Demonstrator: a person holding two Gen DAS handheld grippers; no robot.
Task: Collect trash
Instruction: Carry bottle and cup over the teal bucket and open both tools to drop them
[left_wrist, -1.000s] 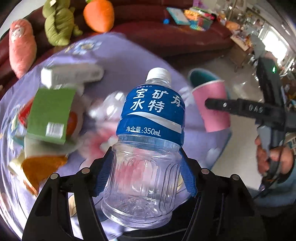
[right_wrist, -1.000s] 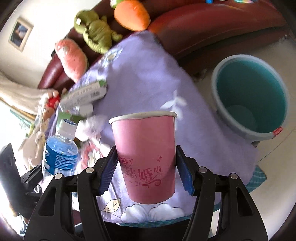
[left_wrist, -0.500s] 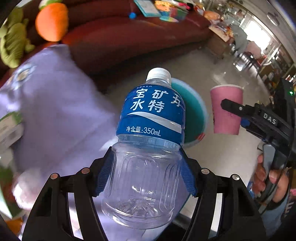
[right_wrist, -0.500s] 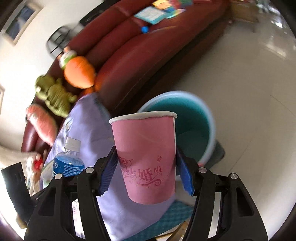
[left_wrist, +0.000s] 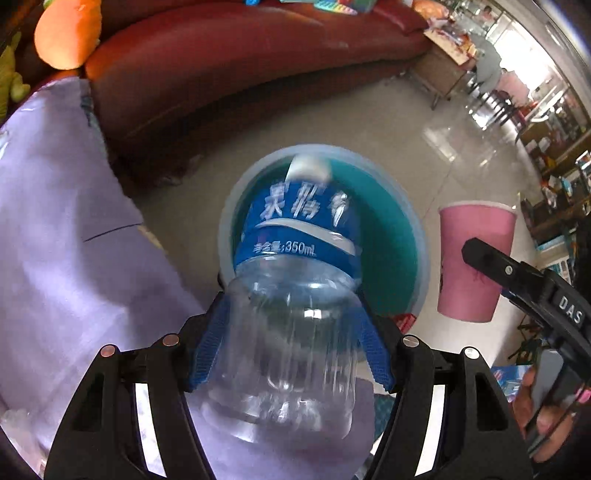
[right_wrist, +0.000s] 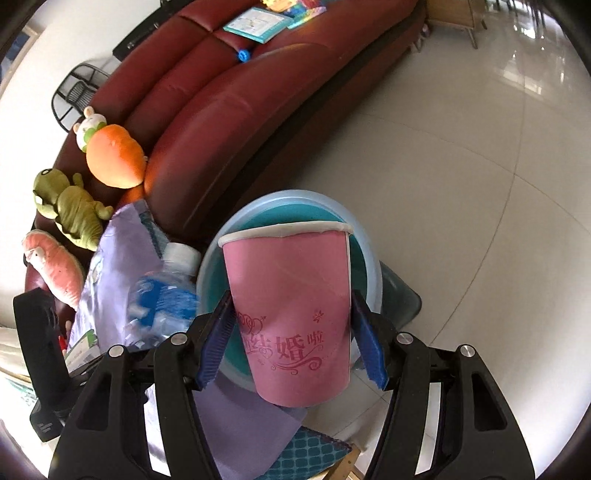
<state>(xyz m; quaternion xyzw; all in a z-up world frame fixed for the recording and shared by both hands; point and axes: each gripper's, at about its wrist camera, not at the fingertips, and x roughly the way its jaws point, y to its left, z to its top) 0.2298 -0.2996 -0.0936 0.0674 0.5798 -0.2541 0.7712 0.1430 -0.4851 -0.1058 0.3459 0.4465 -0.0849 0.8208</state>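
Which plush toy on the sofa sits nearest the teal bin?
The orange carrot plush; the green frog plush and pink plush lie farther left of the teal bin.

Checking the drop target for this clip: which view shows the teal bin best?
The left wrist view: the teal bin shows most of its round rim and inside wall, though the water bottle covers its middle. In the right wrist view the bin is largely hidden behind the pink cup.

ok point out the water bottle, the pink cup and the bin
water bottle (left_wrist: 295, 229), left wrist view, on its blue label
pink cup (right_wrist: 291, 291), right wrist view, on its side wall
bin (left_wrist: 391, 236), left wrist view, on its teal inner wall
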